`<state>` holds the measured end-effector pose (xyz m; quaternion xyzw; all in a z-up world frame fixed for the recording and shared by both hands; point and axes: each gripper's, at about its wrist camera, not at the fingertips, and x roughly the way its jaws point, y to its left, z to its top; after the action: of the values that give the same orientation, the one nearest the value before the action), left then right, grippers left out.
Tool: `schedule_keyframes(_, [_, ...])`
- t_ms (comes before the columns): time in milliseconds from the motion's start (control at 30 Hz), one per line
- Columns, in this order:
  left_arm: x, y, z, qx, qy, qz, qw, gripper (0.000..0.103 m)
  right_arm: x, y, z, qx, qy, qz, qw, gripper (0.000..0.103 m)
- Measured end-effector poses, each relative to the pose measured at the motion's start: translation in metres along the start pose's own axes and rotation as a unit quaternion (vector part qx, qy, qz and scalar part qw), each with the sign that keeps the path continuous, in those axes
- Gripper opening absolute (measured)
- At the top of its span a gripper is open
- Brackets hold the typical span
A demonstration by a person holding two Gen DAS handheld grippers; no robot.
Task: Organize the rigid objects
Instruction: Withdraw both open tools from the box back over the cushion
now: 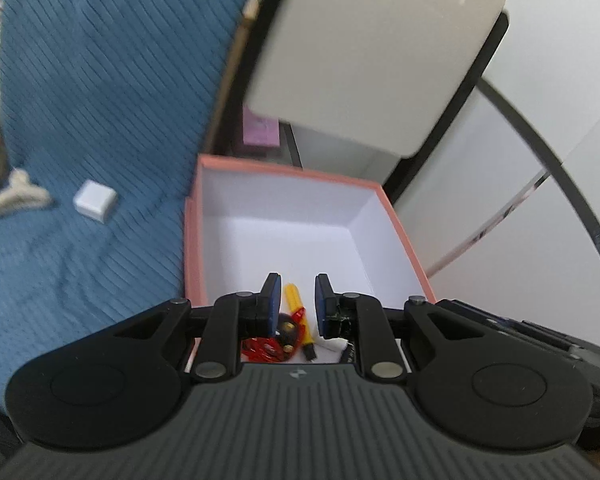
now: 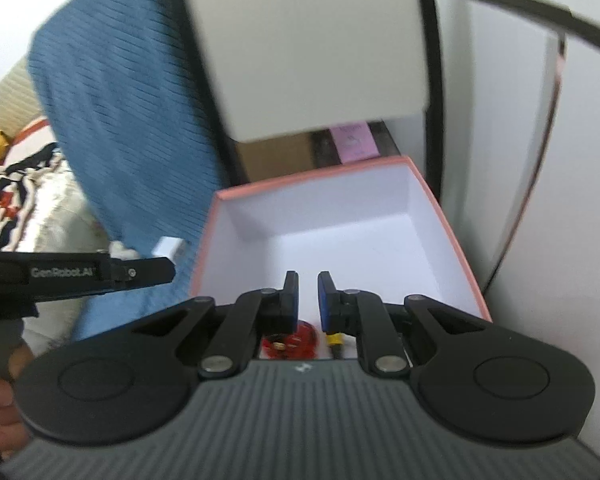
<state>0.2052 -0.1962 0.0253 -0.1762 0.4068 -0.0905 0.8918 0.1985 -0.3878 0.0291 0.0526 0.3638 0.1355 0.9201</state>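
A pink box with a white inside (image 1: 380, 216) stands beside the blue cover. In it lie a yellow screwdriver (image 1: 298, 312) and a red clip-like item (image 1: 272, 346). My left gripper (image 1: 297, 286) hovers open and empty over the box's near edge. On the blue cover lie a small white cube (image 1: 95, 201) and a beige hair claw (image 1: 17, 194). In the right wrist view my right gripper (image 2: 308, 286) is also over the box (image 2: 236, 232), its pads a narrow gap apart with nothing between them; the red item (image 2: 296, 340) and screwdriver tip (image 2: 334, 338) show below.
A blue ribbed cover (image 1: 100, 100) spreads to the left. A beige chair back (image 1: 364, 48) rises behind the box, and a white wall (image 1: 540, 160) is to the right. A purple box (image 1: 260, 130) sits behind. My left gripper's body (image 2: 80, 274) shows at the right view's left.
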Motion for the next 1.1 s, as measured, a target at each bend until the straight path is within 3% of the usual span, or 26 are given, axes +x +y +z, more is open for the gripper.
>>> schedule_keyframes(567, [-0.132, 0.081, -0.025, 0.017, -0.105, 0.027, 0.994, 0.02, -0.029, 0.104, -0.032, -0.046, -0.035, 0.027, 0.998, 0.014])
schedule_keyframes(1100, [-0.145, 0.171, -0.071, -0.045, -0.11, 0.004, 0.9929, 0.02, -0.012, 0.178, -0.08, -0.066, -0.006, 0.046, 0.997, 0.014])
